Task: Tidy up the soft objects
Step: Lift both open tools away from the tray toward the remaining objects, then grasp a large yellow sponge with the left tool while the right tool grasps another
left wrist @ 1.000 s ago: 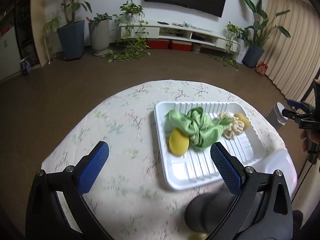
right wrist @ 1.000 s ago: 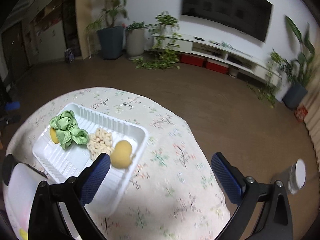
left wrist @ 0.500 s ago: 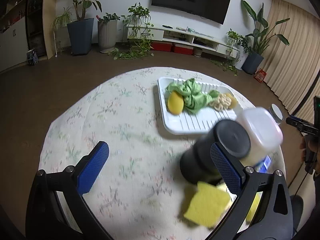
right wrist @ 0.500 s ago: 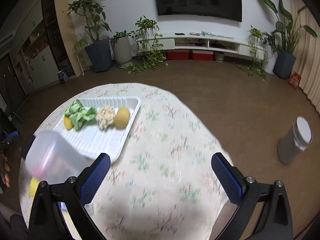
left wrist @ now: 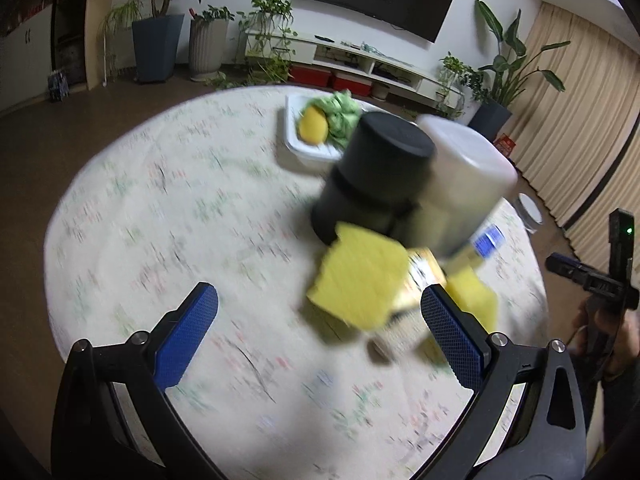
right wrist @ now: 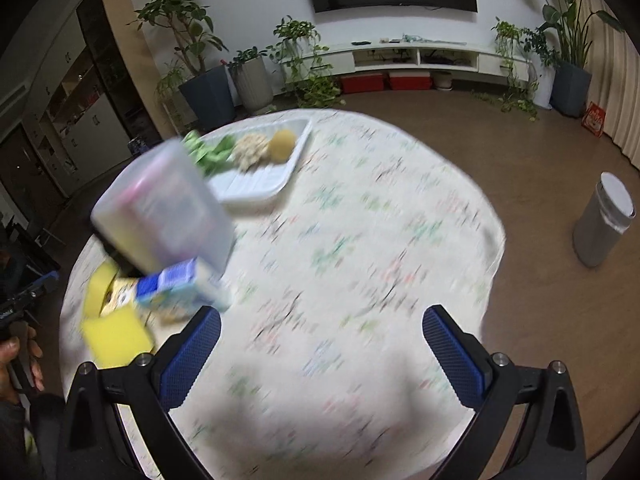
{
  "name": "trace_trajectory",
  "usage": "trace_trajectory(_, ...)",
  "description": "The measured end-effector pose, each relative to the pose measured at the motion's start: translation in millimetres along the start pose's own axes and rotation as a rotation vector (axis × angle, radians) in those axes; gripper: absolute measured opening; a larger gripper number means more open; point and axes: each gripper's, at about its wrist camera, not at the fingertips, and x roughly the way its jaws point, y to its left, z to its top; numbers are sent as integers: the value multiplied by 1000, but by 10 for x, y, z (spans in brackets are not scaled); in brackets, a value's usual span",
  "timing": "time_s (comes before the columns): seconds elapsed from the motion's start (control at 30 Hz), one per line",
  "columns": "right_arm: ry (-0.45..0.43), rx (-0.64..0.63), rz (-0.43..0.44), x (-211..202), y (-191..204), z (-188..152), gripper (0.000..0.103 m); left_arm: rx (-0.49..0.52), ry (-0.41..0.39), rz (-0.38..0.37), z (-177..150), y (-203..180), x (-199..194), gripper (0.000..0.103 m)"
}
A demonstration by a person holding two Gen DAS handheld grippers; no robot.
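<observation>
Near the counter's (left wrist: 168,216) front-right edge, as your left camera sees it, lie the soft things left to sort: a yellow sponge (left wrist: 360,276) propped at a tilt against a small printed box (left wrist: 424,276), and a second yellow sponge (left wrist: 472,300) just beside it. Behind them stand a black cylinder (left wrist: 376,176) and a frosted plastic tub (left wrist: 464,184), touching each other. Toward the far edge sits the white tray (right wrist: 260,184), already holding a green scrunchie (right wrist: 212,152), a cream scrunchie (right wrist: 250,150) and two yellow balls (right wrist: 282,144).

Your left tool (left wrist: 320,328) hangs with its jaws spread wide and nothing between them; your right tool (right wrist: 320,344) is likewise spread and empty, over bare cloth.

Expect the sponges to be very light and to squash easily, so a firm pinch should not hurt them, though a thin edge may fold and slip out. Take the near sponge across its flat faces, close to the middle, rather than by a corner. Since it leans on the box, come in from the open side so you don't knock the box or the cylinder. Both views are blurred, so confirm its outline first.
</observation>
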Motion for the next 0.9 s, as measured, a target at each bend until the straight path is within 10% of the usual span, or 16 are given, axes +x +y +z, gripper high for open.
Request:
trace_trajectory(0.43,23,-106,106,-23,985,-760,103,68,44,-88,-555,-539,85,103)
trace_trajectory(0.9,-13,-212,154,100,1497,-773,103,86,33,-33,-210,-368,246,103)
